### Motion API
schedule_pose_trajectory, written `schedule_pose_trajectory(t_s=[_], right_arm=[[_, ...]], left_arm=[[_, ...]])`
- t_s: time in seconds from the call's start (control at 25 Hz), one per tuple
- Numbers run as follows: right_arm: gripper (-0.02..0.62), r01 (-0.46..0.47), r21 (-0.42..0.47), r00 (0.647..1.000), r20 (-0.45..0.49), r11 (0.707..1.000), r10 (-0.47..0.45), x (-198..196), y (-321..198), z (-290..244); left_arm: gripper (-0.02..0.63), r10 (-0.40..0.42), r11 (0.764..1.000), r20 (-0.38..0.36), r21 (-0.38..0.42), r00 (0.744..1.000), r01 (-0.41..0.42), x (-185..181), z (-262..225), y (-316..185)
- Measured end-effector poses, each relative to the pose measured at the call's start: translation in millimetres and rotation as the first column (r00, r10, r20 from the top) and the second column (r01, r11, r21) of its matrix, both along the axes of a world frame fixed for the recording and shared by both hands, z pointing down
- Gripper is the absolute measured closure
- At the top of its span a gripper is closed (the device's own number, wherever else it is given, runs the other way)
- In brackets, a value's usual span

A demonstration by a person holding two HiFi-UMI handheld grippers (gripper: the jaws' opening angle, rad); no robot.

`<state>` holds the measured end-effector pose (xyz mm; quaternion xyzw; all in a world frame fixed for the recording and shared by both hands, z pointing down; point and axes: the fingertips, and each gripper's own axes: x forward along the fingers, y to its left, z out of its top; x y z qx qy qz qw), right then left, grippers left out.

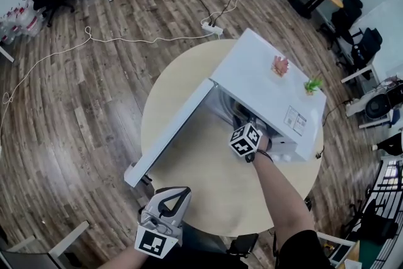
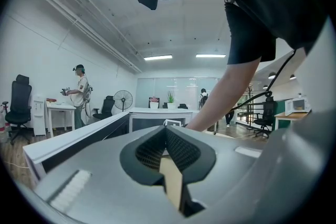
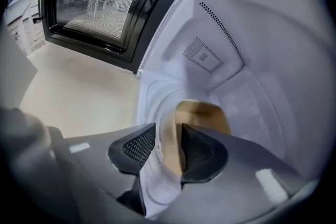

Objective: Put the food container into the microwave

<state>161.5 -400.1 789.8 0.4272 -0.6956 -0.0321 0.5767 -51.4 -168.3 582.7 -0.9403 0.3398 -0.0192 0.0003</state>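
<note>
The white microwave [image 1: 271,88] stands on the round table [image 1: 208,186] with its door [image 1: 170,132] swung wide open to the left. My right gripper [image 1: 244,126] reaches into the cavity [image 3: 252,60]. Its jaws [image 3: 169,136] are shut on the rim of the food container [image 3: 202,113], a pale tub with tan contents that sits low over the cavity floor. In the head view the container is hidden inside the oven. My left gripper [image 1: 171,195] hovers by the table's near edge, away from the microwave; its jaws [image 2: 166,131] are shut and hold nothing.
A small pink ornament [image 1: 279,65] and a little green plant [image 1: 312,84] sit on the microwave's top. The open door [image 3: 100,2] spans the table's left half. A power strip [image 1: 212,28] and cables lie on the wooden floor. A person [image 2: 80,93] stands far off by a desk.
</note>
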Motion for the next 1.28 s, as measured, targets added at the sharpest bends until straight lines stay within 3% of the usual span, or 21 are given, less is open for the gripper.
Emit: schedule_pose_trajectory(t_s=[0.36, 0.56, 0.76, 0.96, 1.0, 1.12, 1.28], right_arm=[[0.459, -0.011, 0.134, 1.000, 0.014, 0.991, 0.010, -3.4, 14.3, -28.8], [0.459, 0.035, 0.141, 0.999, 0.022, 0.989, -0.039, -15.8, 58.1, -44.2], [0.459, 0.079, 0.079, 0.997, 0.002, 0.994, -0.079, -10.6, 119.3, -51.1], [0.500, 0.070, -0.086, 0.997, 0.025, 0.994, -0.068, 0.1, 196.3, -44.0], [0.511, 0.067, -0.107, 0.997, 0.033, 0.992, -0.064, 0.8, 212.6, -46.0], [0.558, 0.055, -0.136, 0.997, 0.061, 0.989, -0.047, 0.5, 260.4, -61.5], [0.575, 0.042, -0.126, 0.992, 0.123, 0.991, -0.027, -9.3, 306.5, -89.6]], left_arm=[[0.607, 0.018, 1.000, -0.006, 0.011, 1.000, -0.018, 8.9, -0.7, -0.5], [0.606, 0.045, 0.999, -0.014, 0.030, 0.999, -0.044, 20.0, -11.1, -3.0], [0.607, 0.081, 0.995, -0.021, 0.065, 0.997, -0.079, 34.4, -28.8, -7.7], [0.607, 0.105, 0.987, -0.016, 0.126, 0.994, -0.102, 45.0, -51.2, -13.7], [0.607, 0.106, 0.988, -0.020, 0.111, 0.994, -0.103, 46.3, -52.4, -14.2], [0.606, 0.087, 0.993, -0.045, -0.076, 0.995, -0.090, 51.6, -42.1, -10.5], [0.607, 0.126, 0.990, -0.042, -0.061, 0.991, -0.128, 69.5, -60.6, -8.5]])
